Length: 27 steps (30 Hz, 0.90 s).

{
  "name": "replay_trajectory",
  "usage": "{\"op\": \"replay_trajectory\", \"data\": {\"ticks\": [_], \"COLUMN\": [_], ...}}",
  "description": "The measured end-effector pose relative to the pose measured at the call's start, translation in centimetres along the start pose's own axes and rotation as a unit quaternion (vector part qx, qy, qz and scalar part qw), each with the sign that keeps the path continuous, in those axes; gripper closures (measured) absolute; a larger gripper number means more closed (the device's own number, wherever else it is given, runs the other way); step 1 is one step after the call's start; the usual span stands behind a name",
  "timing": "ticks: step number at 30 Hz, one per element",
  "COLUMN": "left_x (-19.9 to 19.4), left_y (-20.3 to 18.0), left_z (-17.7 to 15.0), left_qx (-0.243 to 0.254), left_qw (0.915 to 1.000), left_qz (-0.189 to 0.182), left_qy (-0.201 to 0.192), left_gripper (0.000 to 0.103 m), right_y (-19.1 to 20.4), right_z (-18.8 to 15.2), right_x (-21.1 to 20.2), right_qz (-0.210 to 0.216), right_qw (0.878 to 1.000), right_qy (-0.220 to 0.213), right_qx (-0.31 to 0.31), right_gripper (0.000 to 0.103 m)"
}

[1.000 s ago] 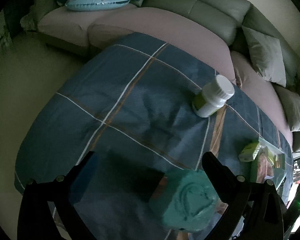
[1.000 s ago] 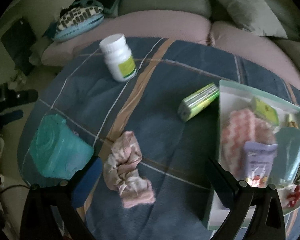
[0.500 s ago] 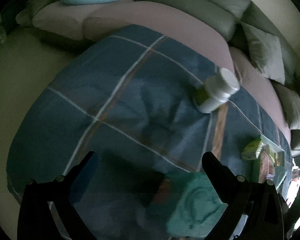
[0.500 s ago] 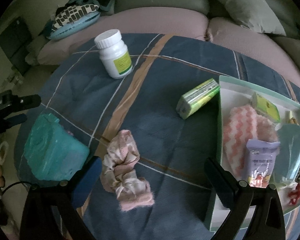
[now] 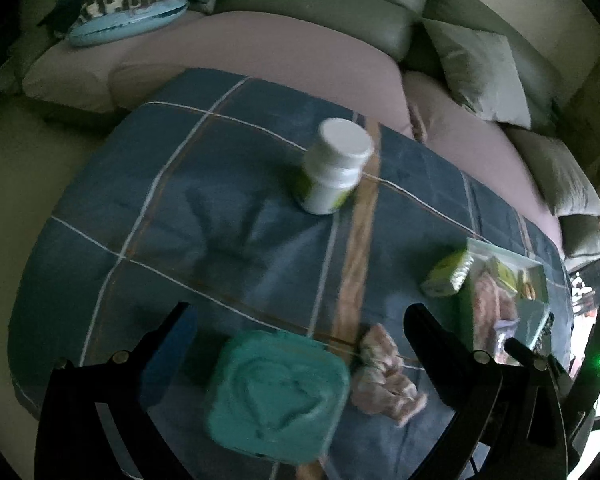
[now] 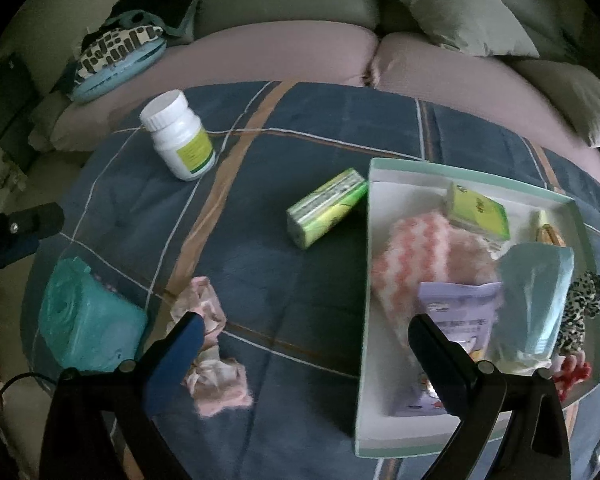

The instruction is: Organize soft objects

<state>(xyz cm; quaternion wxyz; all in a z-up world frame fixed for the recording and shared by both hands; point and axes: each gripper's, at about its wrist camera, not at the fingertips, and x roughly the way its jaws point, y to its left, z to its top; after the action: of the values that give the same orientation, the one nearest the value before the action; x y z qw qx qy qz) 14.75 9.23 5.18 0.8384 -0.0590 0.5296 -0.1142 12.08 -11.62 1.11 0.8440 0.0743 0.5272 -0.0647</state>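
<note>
A teal rolled towel (image 5: 276, 392) lies on the blue checked blanket (image 5: 228, 220), low between the fingers of my open left gripper (image 5: 296, 312). A crumpled pink cloth (image 5: 384, 376) lies just right of it. In the right wrist view the towel (image 6: 88, 328) is at the left, and the pink cloth (image 6: 212, 356) lies under the left finger of my open right gripper (image 6: 304, 320), which holds nothing. A white tray (image 6: 460, 168) at the right holds a pink zigzag cloth (image 6: 420, 264), a purple pouch (image 6: 456, 328) and a pale teal packet (image 6: 536, 300).
A white pill bottle (image 6: 180, 140) stands at the back left of the blanket, and a green pack (image 6: 326, 208) lies beside the tray's left wall. A leopard scrunchie (image 6: 584, 304) sits at the tray's right edge. A sofa with cushions (image 6: 452, 8) runs behind.
The left view has swung right, so the towel now sits centred between its fingers and the pink cloth shows. The right gripper has shifted right, toward the tray.
</note>
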Motion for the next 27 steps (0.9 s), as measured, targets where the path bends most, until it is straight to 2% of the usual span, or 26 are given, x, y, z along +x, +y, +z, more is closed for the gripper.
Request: {"op": "replay_trajectory", "data": {"ticks": [7,13,16,21,27], "left_x": [-0.3,-0.1,0.5,1.6,3.1], "left_y": [-3.2,-5.1,-6.4,-8.6,-9.7], "left_z": [-0.9,-2.1,-2.7,-3.4,-4.6], "left_qx": [0.037,0.073,0.093,0.130,0.149], "left_qw": [0.9993,0.9972,0.9953,0.9905,0.9863], "left_qz": [0.005,0.010,0.011,0.000,-0.003], "left_qy": [0.006,0.014,0.022,0.044,0.071], "left_gripper": [0.001,0.003,0.010,0.010,0.010], "right_y": [-2.3,-5.4,-6.4,-5.7,-4.0], "right_z": [0.5,1.6,2.4,3.7,4.8], "right_x": [-0.4,-1.0,-1.1,-0.6,1.0], "right_qz": [-0.004,-0.014,0.007,0.036,0.073], "right_qw": [1.000,0.999,0.998,0.997,0.996], "right_qy": [0.003,-0.005,-0.008,-0.011,-0.004], "right_qx": [0.018,0.048,0.066,0.060,0.049], "right_gripper": [0.000,0.007,0.014,0.020,0.028]}}
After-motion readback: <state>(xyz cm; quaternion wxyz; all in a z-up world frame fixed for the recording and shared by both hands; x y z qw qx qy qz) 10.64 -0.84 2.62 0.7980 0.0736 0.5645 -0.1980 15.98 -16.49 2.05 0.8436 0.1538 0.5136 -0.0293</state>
